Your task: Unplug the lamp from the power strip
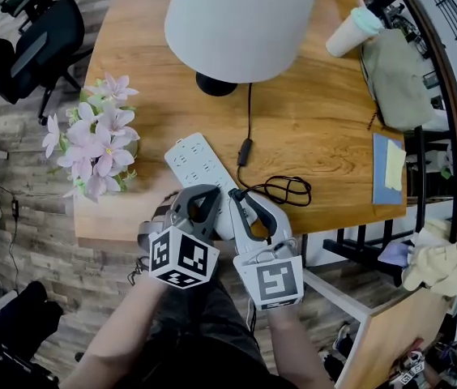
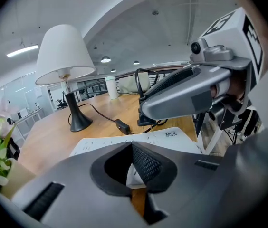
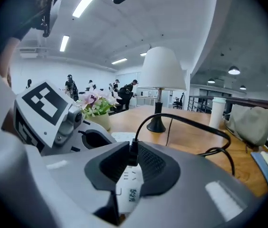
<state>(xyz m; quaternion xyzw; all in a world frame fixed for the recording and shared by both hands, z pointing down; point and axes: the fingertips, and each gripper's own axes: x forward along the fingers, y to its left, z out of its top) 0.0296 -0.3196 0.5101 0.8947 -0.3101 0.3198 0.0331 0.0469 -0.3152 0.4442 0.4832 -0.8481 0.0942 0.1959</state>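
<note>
The lamp (image 1: 237, 23) with its white shade stands at the far side of the wooden table (image 1: 326, 128). Its black cord (image 1: 249, 108) runs down to a plug (image 1: 236, 194) at the near end of the white power strip (image 1: 198, 162). My right gripper (image 1: 245, 209) is shut on that black plug (image 3: 133, 156), with the strip (image 3: 128, 191) right under it. I cannot tell whether the prongs are still in the socket. My left gripper (image 1: 200, 209) is beside it, jaws closed on the strip's near end (image 2: 172, 136).
A pot of pink flowers (image 1: 99, 136) stands just left of the strip. Slack cord lies coiled (image 1: 289, 189) to the right. A cup (image 1: 350, 31), a bag (image 1: 395, 75) and a blue notebook (image 1: 389, 168) lie at the right. The table's front edge (image 1: 115, 235) is under my grippers.
</note>
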